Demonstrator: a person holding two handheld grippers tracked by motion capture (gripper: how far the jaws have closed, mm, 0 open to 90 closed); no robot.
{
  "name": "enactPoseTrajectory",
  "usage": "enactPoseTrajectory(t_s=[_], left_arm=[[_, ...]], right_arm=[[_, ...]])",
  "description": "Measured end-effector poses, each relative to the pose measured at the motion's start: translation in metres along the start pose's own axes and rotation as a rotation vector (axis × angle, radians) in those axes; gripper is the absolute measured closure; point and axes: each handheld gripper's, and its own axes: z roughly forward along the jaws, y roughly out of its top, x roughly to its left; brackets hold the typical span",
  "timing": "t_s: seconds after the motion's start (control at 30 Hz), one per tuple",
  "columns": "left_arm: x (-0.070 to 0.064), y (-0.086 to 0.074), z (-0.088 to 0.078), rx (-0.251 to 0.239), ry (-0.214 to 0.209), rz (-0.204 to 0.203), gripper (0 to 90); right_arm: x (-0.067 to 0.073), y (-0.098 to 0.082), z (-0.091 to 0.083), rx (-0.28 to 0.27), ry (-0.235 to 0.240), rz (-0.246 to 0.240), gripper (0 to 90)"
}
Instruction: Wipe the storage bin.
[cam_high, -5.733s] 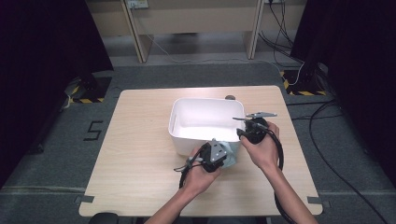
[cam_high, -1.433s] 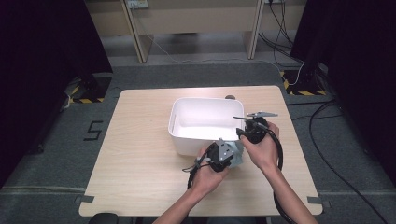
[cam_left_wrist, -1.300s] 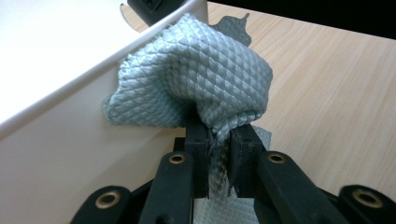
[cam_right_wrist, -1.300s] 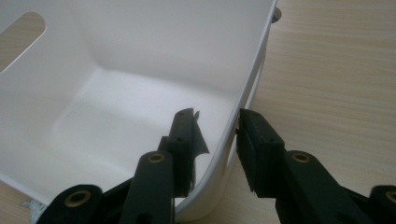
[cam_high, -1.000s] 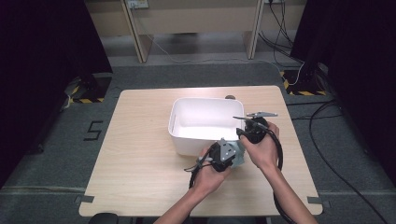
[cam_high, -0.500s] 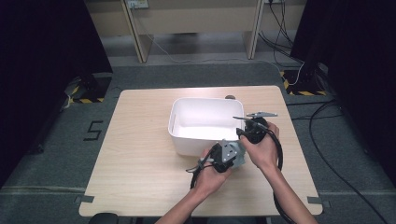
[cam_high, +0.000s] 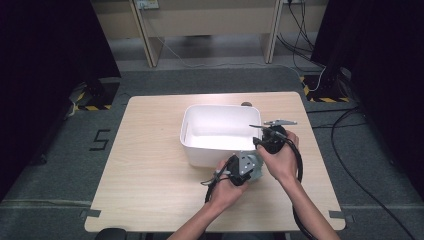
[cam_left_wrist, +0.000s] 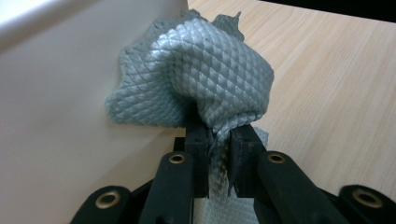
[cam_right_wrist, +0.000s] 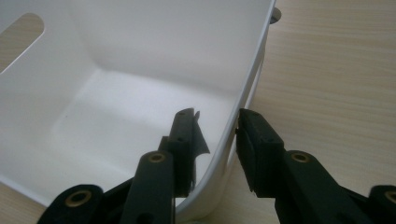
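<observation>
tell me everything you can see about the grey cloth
The grey cloth is a soft, silvery fabric with a quilted diamond weave. It is bunched into a rumpled lump, one fold pinched between the jaws of the left gripper, which is shut on it. The lump presses against the outer wall of the white bin, at its near corner, above the wooden table. A flat part of it lies under the jaws. In the high view it peeks out by the left hand.
</observation>
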Motion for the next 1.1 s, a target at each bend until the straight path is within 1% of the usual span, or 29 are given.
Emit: enactPoseTrajectory(t_s=[0.2,0.37,0.43,0.5,0.53,0.57,0.73,0.83,0.93,1.03,1.07,1.1], left_arm=[[-0.001,-0.005,0.006,0.013,0.002,0.004,80.3],[-0.001,-0.008,0.01,0.022,-0.01,0.002,80.3],[-0.001,-0.01,0.012,0.03,-0.006,0.012,80.3],[-0.002,-0.012,0.014,0.03,-0.009,0.002,80.3],[-0.002,-0.012,0.014,0.036,-0.008,0.006,80.3],[-0.002,-0.013,0.015,0.031,-0.004,0.005,80.3],[-0.002,-0.015,0.018,0.045,-0.01,0.008,80.3],[-0.003,-0.016,0.019,0.037,-0.006,0.004,80.3],[-0.003,-0.02,0.02,0.046,-0.001,0.009,80.2],[-0.003,-0.023,0.022,0.047,0.001,-0.001,80.2],[-0.003,-0.023,0.022,0.048,0.0,0.002,80.2],[-0.002,-0.023,0.021,0.058,-0.006,0.017,80.3]], right_arm=[[0.0,0.0,0.0,-0.001,0.0,-0.002,68.1],[0.0,0.0,0.0,0.0,0.001,0.002,68.1],[0.0,0.0,0.0,0.001,0.002,0.001,68.1],[0.001,0.0,0.0,0.002,0.002,0.003,68.1],[0.001,0.0,0.0,0.001,0.003,0.004,68.1],[0.0,0.0,0.0,0.001,0.003,0.002,68.2],[0.001,0.001,0.001,0.002,0.004,0.002,68.1],[0.001,0.001,0.001,0.003,0.005,0.003,68.2],[0.001,0.001,0.001,0.002,0.006,0.004,68.2],[0.002,0.001,0.001,0.001,0.005,0.001,68.1],[0.002,0.001,0.001,0.001,0.004,0.001,68.1],[0.001,0.001,0.001,0.001,0.003,0.001,67.9]])
